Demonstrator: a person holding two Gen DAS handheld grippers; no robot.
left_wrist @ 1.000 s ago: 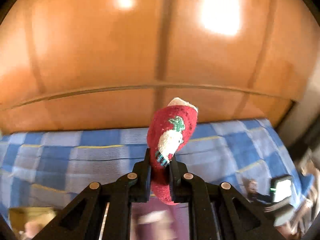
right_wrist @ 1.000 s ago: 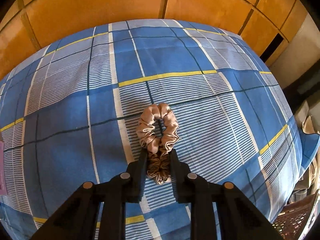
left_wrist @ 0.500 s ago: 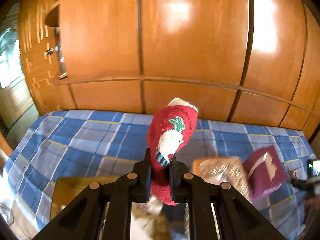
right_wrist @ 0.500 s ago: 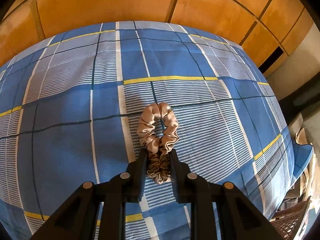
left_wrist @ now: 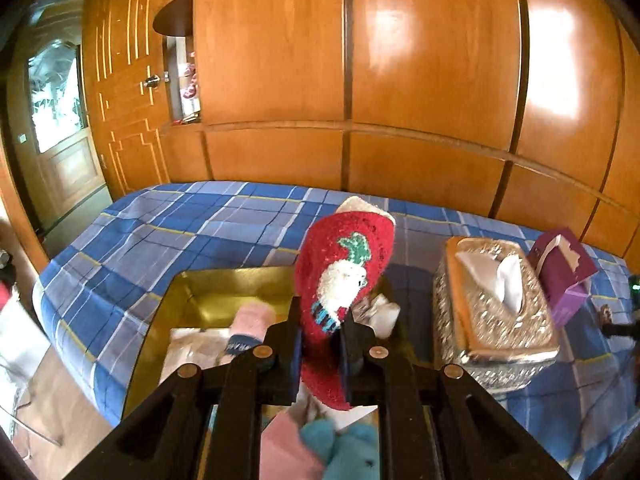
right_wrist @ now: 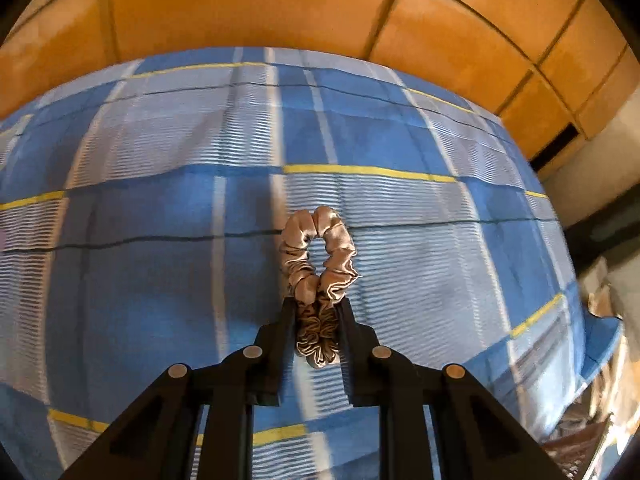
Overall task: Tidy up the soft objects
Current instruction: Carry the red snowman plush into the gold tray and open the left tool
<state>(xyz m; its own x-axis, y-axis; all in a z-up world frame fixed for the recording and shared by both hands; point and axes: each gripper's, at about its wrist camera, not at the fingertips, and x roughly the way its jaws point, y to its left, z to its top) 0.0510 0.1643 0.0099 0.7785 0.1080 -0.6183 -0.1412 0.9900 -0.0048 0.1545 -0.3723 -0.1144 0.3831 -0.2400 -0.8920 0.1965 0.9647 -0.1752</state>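
Note:
In the left wrist view my left gripper (left_wrist: 320,314) is shut on a fuzzy red sock (left_wrist: 340,280) with a white radish pattern, which stands up between the black fingers. It hangs over a gold box (left_wrist: 224,284) on the bed that holds a pink sock (left_wrist: 250,320), a turquoise plush (left_wrist: 344,452) and other soft items. In the right wrist view my right gripper (right_wrist: 316,304) is shut on a beige satin scrunchie (right_wrist: 318,256), held above the blue plaid bedsheet (right_wrist: 160,260).
A silver glittery tissue box (left_wrist: 492,312) and a purple tissue box (left_wrist: 564,272) stand on the bed right of the gold box. Wooden wardrobe panels (left_wrist: 360,60) rise behind the bed. A door (left_wrist: 116,92) is at far left. The bed's edge (right_wrist: 592,344) drops off at right.
The left gripper swung with the red sock from facing the wardrobe to above the gold box, tilting down. The right gripper shifted slightly over the sheet, still gripping the scrunchie.

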